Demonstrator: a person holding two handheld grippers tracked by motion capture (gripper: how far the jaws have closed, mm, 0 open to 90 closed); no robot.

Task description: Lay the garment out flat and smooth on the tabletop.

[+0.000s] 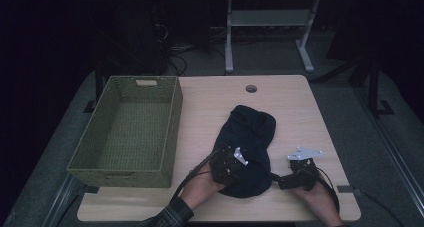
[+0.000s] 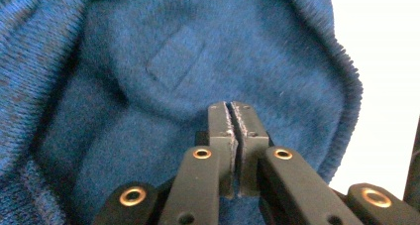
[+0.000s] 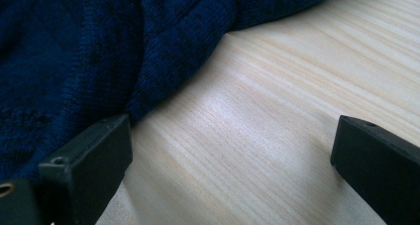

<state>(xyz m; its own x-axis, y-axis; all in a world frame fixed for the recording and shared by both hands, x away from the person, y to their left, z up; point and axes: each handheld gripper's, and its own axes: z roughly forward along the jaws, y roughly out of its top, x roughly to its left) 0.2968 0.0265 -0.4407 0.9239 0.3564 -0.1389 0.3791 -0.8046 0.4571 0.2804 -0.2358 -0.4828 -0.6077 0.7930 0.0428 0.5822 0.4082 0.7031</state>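
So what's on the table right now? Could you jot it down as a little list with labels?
table: light wood, with a round hole near the far edge
cloth: dark blue knitted garment, crumpled near the middle
basket: green woven, empty, at the left
left tool: jaws shut, over the garment; whether it pinches the cloth, I cannot tell
right tool: jaws open, low over bare wood at the garment's edge

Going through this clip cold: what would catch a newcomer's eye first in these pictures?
First the dark blue knitted garment, lying crumpled on the wooden table just right of centre. Next the green woven basket at the table's left side. Then the two grippers at the near edge: the left gripper, jaws shut, over the knit, and the right gripper, jaws wide open, at the garment's right edge.
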